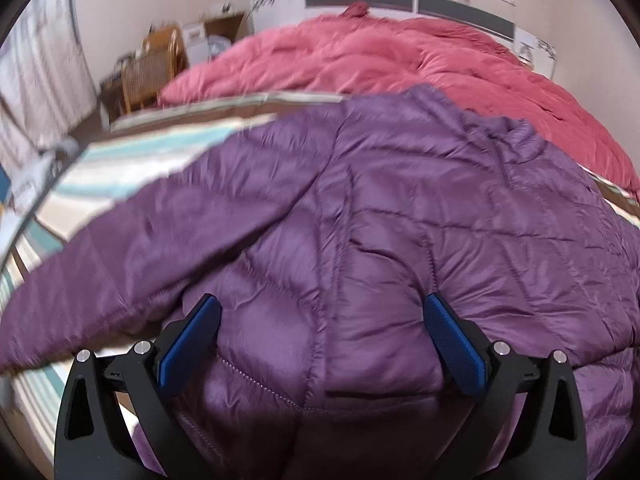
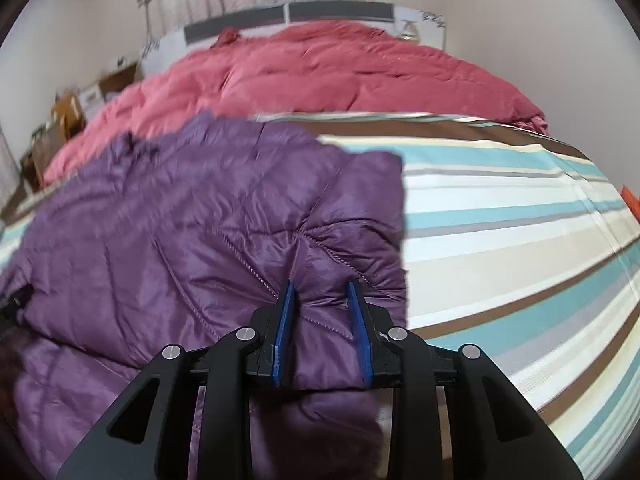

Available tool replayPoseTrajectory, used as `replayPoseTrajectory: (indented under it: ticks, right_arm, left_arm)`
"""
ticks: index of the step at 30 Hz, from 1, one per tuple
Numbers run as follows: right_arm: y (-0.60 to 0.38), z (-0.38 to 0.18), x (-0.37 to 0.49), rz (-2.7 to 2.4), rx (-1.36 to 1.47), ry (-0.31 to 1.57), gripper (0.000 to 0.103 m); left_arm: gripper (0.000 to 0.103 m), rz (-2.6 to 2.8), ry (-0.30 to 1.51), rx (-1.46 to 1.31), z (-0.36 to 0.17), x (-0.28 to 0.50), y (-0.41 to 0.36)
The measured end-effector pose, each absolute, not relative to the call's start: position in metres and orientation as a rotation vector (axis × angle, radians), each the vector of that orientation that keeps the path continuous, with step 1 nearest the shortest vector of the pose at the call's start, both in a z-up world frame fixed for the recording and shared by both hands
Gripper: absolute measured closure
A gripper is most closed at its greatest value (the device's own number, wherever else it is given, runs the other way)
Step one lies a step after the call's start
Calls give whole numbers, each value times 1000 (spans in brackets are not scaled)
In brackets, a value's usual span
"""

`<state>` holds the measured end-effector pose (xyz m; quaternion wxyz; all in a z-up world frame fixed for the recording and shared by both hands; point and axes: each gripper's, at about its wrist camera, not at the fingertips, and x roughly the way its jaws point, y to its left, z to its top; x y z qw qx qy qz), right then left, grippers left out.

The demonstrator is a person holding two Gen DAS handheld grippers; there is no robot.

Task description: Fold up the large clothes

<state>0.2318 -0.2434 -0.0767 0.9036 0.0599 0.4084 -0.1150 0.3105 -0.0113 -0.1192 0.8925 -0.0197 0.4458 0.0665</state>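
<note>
A purple quilted jacket [image 1: 360, 208] lay spread on a striped bed [image 2: 520, 208], near a pink duvet [image 1: 400, 52], with the left hand-held gripper [image 1: 320, 304] spread wide over its padding and the right hand-held gripper [image 2: 322, 286] pinching a bunched fold at its edge.

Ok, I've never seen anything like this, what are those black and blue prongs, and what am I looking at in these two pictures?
They are two hand-held grippers, each carried by a person, with a camera looking along its blue-padded fingers. One picture comes from the left gripper, one from the right gripper. A purple puffer jacket lies on a striped bed sheet, with a pink duvet behind. The left jaws stand open over the jacket; the right ones seem to pinch a fold near its edge.
</note>
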Motion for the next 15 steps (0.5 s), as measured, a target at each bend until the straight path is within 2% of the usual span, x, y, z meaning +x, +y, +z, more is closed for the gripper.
replayPoseTrajectory:
  ticks: [7,15]
  right_arm:
    - [-236,-82,245,-255,59,852,74]
    - [-236,-72,233,-279,53,815,74]
  left_arm:
    - [2,127,950,-51,-130,316,-11]
    - [2,123,867,-122,-104,288,26]
